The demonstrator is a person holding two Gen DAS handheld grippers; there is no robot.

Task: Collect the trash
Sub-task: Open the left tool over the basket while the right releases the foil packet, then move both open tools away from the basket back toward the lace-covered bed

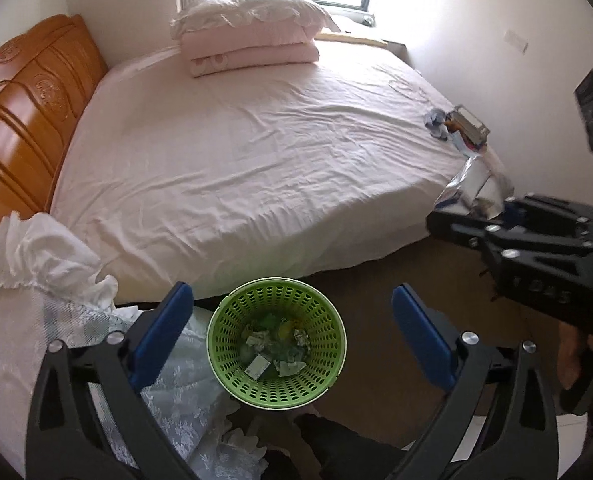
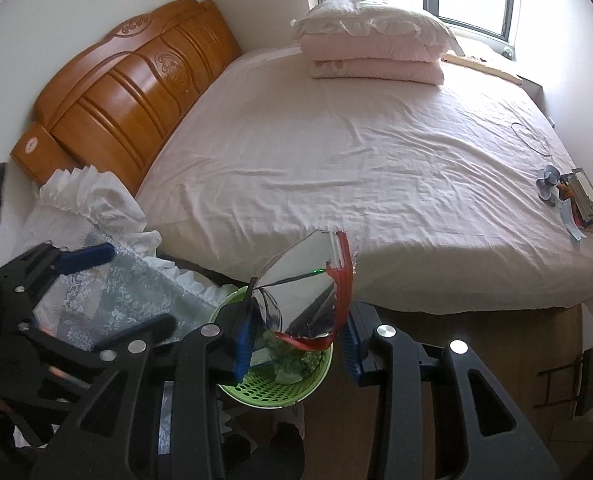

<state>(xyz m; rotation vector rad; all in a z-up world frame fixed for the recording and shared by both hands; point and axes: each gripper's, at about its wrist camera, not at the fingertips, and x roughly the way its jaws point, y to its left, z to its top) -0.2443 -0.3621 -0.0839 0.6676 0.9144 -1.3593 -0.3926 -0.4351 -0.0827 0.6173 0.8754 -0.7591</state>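
Over the green perforated plastic basket [image 2: 280,384] at the foot of the bed's near side, your right gripper [image 2: 296,340] is clamped on a torn silver foil wrapper with a red edge [image 2: 308,276], which stands up from the blue pads and flares toward twelve o'clock. From the right wrist view the basket sits directly beneath the wrapper, its rim showing at six o'clock below the fingers. Your left gripper [image 1: 292,340] hangs empty with its jaws wide apart, framing the same basket, where crumpled paper scraps [image 1: 280,346] already lie at the bottom.

To finish this drop well, I judge you should lower the right gripper a little so the wrapper's lower end is inside the rim before you let go; foil this light and stiff will likely catch air or spring sideways and could land on the lace-trimmed white cloth [image 2: 108,280] at nine o'clock. Open the fingers fully and pause, since the crinkled edge may cling to a pad.

More clutter waits on the pink bedsheet [image 2: 336,152]: a small pile of packets and a box [image 2: 576,200] near the far corner at three o'clock.
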